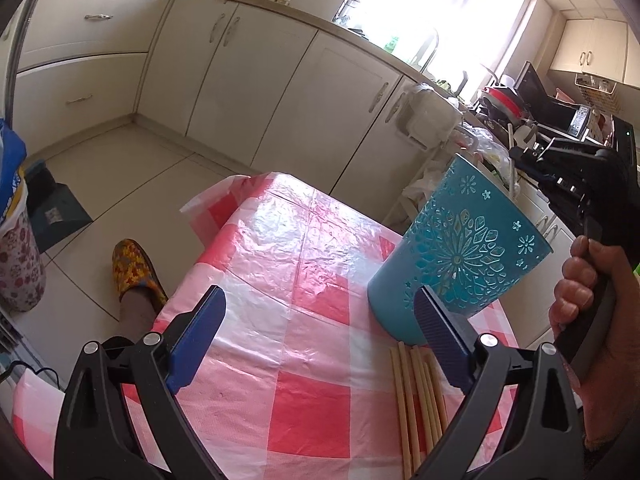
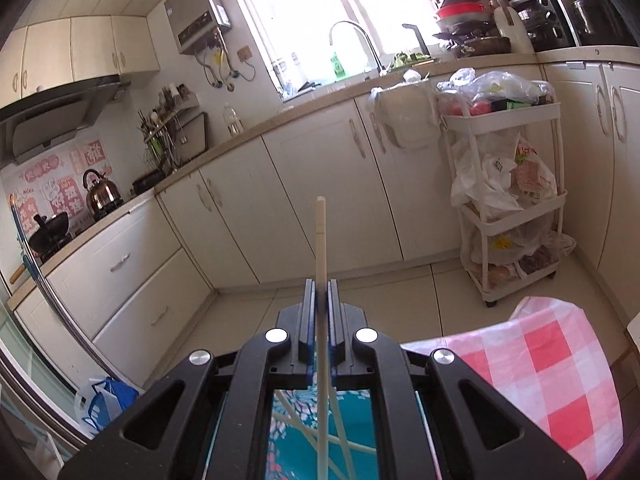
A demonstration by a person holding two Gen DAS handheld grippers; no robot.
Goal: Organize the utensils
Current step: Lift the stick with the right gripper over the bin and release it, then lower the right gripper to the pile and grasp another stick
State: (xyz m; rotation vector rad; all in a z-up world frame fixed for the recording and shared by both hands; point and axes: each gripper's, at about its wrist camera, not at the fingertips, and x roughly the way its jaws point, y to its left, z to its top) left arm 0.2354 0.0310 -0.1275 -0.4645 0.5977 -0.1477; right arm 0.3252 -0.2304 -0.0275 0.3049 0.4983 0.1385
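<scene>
Left wrist view: my left hand-held gripper [image 1: 320, 344] has its jaws spread wide with nothing between them, low over the checked counter [image 1: 280, 240].
Holder: the teal utensil holder [image 1: 460, 256] stands just ahead of the right-side finger, looking tilted through the lens; I judge it the place the utensils go.
Loose stock: a bundle of pale chopsticks [image 1: 416, 396] lies flat on the counter in front of the holder, close at hand for picking.
Other hand: the person's right hand [image 1: 580, 292] grips a black handle beside the holder.
Right wrist view: my right hand-held gripper [image 2: 320, 300] is clamped on a single chopstick [image 2: 321, 240], which sticks out forward past the tips.
Below: teal with pale sticks shows under the jaws, probably the holder's mouth, so I judge this stick is carried for dropping in.
</scene>
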